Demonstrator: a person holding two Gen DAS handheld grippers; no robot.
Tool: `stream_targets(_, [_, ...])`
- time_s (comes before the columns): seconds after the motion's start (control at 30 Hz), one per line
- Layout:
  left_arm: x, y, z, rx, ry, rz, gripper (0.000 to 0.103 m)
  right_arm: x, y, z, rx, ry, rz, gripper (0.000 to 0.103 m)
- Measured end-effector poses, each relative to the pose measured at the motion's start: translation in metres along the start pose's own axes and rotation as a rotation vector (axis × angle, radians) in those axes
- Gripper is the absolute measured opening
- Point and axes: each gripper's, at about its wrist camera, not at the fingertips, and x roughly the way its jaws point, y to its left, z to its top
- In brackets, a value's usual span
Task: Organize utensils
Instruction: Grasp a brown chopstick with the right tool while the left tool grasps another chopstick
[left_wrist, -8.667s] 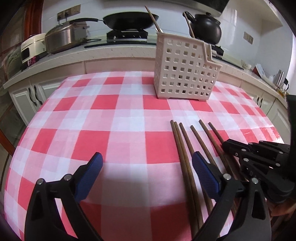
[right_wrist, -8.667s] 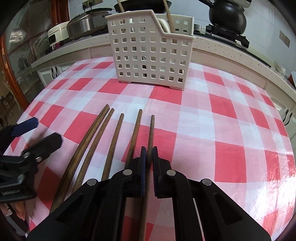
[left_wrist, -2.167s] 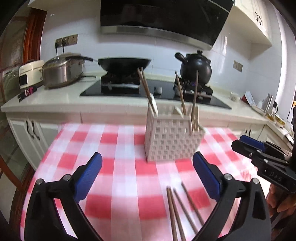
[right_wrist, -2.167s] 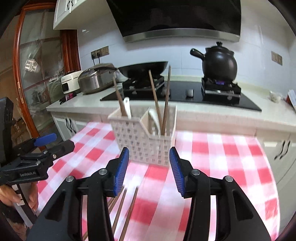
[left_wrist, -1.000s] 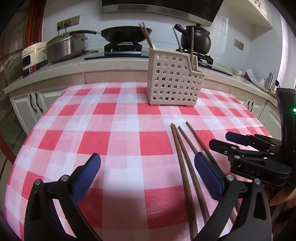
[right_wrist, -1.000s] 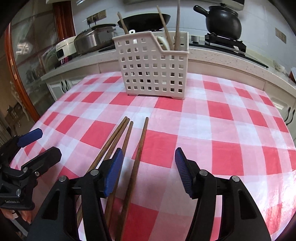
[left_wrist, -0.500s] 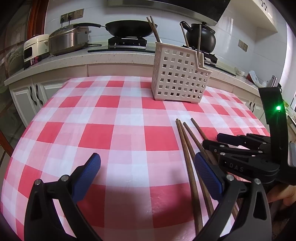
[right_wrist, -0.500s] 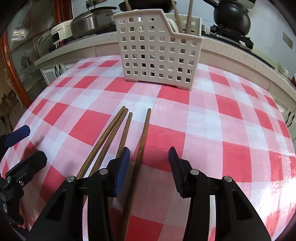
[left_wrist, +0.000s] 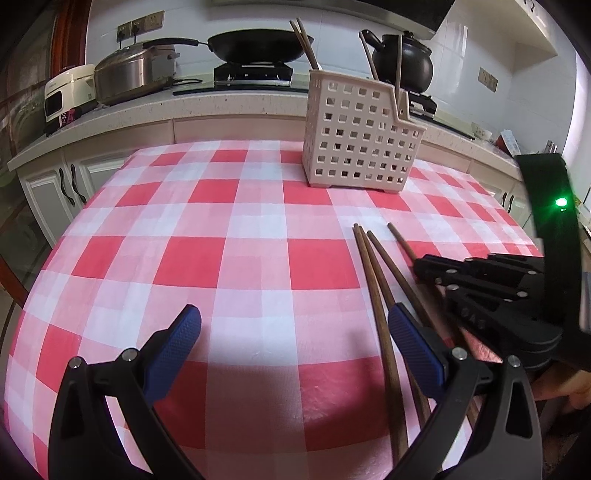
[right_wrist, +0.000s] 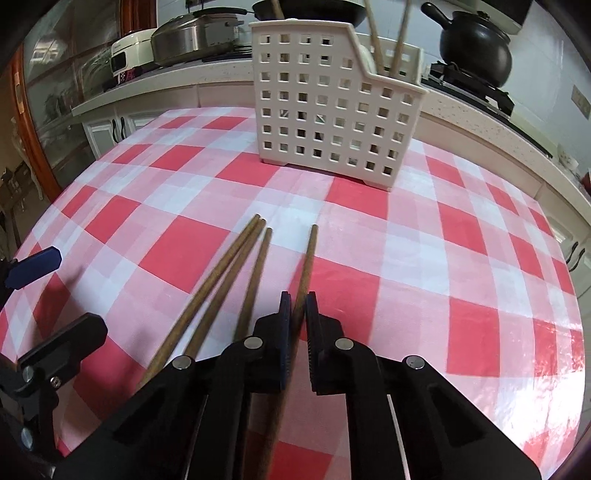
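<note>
Four chopsticks lie lengthwise toward the basket (right_wrist: 332, 107); the right gripper (right_wrist: 297, 306), just closing, pinches the rightmost chopstick (right_wrist: 308, 258) (left gripper (left_wrist: 293, 343) spread, idle).

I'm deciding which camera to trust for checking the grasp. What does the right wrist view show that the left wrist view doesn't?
Only the right wrist view shows the right gripper with its pads shut on the rightmost chopstick.

Only the left wrist view shows the left gripper open, holding nothing.

Both show the white basket and three loose chopsticks on the checkered cloth.
</note>
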Motion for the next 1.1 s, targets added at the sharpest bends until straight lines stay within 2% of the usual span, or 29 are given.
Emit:
stream_targets(0.2, [0.014,-0.012,0.009,0.013,0.055,-0.021,0.097,-0.011,-0.017,-0.01,0.046,-0.017,0.017,0.008])
stream_targets(0.27, [0.021,-0.017,0.014,0.027,0.067,-0.001,0.097,-0.015,-0.022,-0.012,0.06,-0.023,0.024,0.008])
stream_targets(0.37, [0.033,-0.023,0.022,0.041,0.097,0.013,0.09,-0.018,-0.026,-0.015,0.067,-0.029,0.037,0.008])
stream_targets(0.53, [0.051,-0.031,0.026,0.072,0.145,0.023,0.073,-0.02,-0.028,-0.016,0.075,-0.039,0.058,0.008])
stream_targets(0.77, [0.06,-0.04,0.027,0.098,0.154,0.019,0.059,-0.019,-0.03,-0.017,0.089,-0.037,0.077,0.008])
stream_targets(0.9, [0.062,-0.043,0.03,0.113,0.148,0.017,0.043,-0.019,-0.031,-0.017,0.092,-0.035,0.082,0.008])
stream_targets(1.0, [0.065,-0.046,0.033,0.12,0.155,0.006,0.038,-0.018,-0.03,-0.017,0.091,-0.033,0.082,0.008])
stream_targets(1.1, [0.064,-0.051,0.031,0.142,0.149,-0.004,0.026,-0.018,-0.031,-0.017,0.095,-0.03,0.084,0.008])
